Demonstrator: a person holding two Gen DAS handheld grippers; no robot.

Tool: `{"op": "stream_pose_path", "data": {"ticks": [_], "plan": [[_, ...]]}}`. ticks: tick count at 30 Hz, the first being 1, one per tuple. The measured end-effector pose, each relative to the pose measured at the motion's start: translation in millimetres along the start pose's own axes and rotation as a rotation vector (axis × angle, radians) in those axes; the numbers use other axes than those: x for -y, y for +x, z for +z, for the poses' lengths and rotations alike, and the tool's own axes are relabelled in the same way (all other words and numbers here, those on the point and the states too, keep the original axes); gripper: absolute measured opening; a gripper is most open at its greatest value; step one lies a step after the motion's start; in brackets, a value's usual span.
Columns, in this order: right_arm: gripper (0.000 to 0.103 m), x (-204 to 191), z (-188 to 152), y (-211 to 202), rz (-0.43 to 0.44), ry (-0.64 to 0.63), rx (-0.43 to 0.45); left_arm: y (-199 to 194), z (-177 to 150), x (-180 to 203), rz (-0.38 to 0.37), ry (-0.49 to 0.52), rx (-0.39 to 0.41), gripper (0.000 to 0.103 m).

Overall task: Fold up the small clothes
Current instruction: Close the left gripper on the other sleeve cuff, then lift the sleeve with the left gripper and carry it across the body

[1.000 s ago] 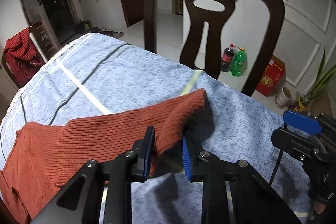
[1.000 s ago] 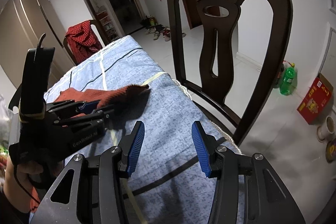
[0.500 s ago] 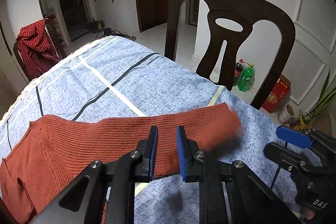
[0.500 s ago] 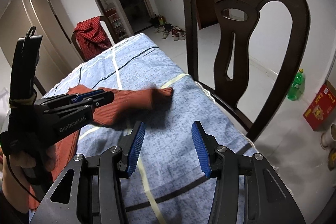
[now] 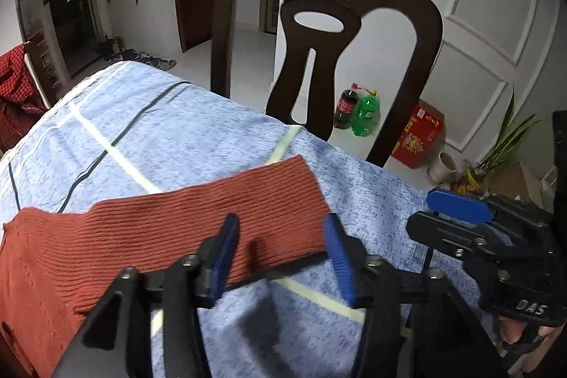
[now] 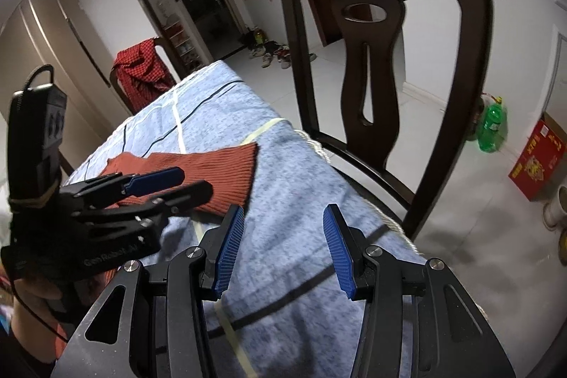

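Observation:
A rust-red ribbed knit garment [image 5: 170, 225] lies flat on the blue patterned tablecloth [image 5: 177, 137], one sleeve stretched out to the right. My left gripper [image 5: 281, 257] is open and empty just above the sleeve's near edge. It also shows in the right wrist view [image 6: 166, 190], over the sleeve [image 6: 226, 172]. My right gripper [image 6: 283, 247] is open and empty over bare cloth, to the right of the sleeve end; it shows at the right of the left wrist view [image 5: 460, 218].
A dark wooden chair [image 5: 329, 34] stands against the table's far edge. Two bottles [image 5: 358, 112], a red box [image 5: 418, 137] and a plant [image 5: 503, 147] are on the floor beyond. A chair with red checked cloth [image 6: 141, 73] stands at the far end.
My left gripper held the sleeve lifted and folded, laid it out flat to the right, then opened and let it go. My right gripper stayed open.

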State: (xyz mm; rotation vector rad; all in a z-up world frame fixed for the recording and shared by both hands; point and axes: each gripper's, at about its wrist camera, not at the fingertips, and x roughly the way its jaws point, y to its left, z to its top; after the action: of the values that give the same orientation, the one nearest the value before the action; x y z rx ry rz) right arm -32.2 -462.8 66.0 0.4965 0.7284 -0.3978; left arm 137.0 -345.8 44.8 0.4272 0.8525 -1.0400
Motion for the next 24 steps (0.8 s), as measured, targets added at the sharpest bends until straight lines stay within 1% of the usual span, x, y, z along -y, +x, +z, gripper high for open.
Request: {"op": "stream_pose_path", "data": {"ticks": [1, 3, 5, 8, 13, 15, 16, 17, 22, 24], "plan": [[0.048, 3, -1, -1, -0.003, 0.004, 0.001, 4, 1, 3, -0.006, 0.008, -0.008, 0.060], [0.048, 6, -1, -2, -0.006, 0.011, 0.000, 14, 2, 9, -0.018, 0.014, -0.038, 0.060], [0.048, 10, -2, -3, -0.010, 0.021, -0.001, 24, 4, 13, 0.002, 0.022, -0.057, 0.060], [0.048, 14, -1, -2, -0.004, 0.032, -0.004, 30, 5, 20, 0.050, 0.052, -0.048, 0.060], [0.048, 13, -1, 0, 0.006, 0.025, -0.010, 32, 8, 21, 0.088, 0.052, -0.047, 0.060], [0.048, 13, -1, 2, 0.013, 0.024, -0.013, 32, 9, 20, 0.098, 0.050, -0.045, 0.048], [0.048, 12, -1, 2, 0.014, 0.025, -0.016, 32, 9, 20, 0.114, 0.060, -0.043, 0.035], [0.048, 12, -1, 3, 0.017, 0.026, -0.018, 32, 9, 21, 0.128, 0.068, -0.042, 0.027], [0.048, 8, -1, 4, 0.015, 0.011, -0.022, 29, 10, 13, 0.142, 0.043, -0.041, 0.014], [0.048, 7, -1, 5, 0.021, 0.012, -0.025, 24, 12, 7, 0.134, 0.016, -0.019, 0.014]]}}
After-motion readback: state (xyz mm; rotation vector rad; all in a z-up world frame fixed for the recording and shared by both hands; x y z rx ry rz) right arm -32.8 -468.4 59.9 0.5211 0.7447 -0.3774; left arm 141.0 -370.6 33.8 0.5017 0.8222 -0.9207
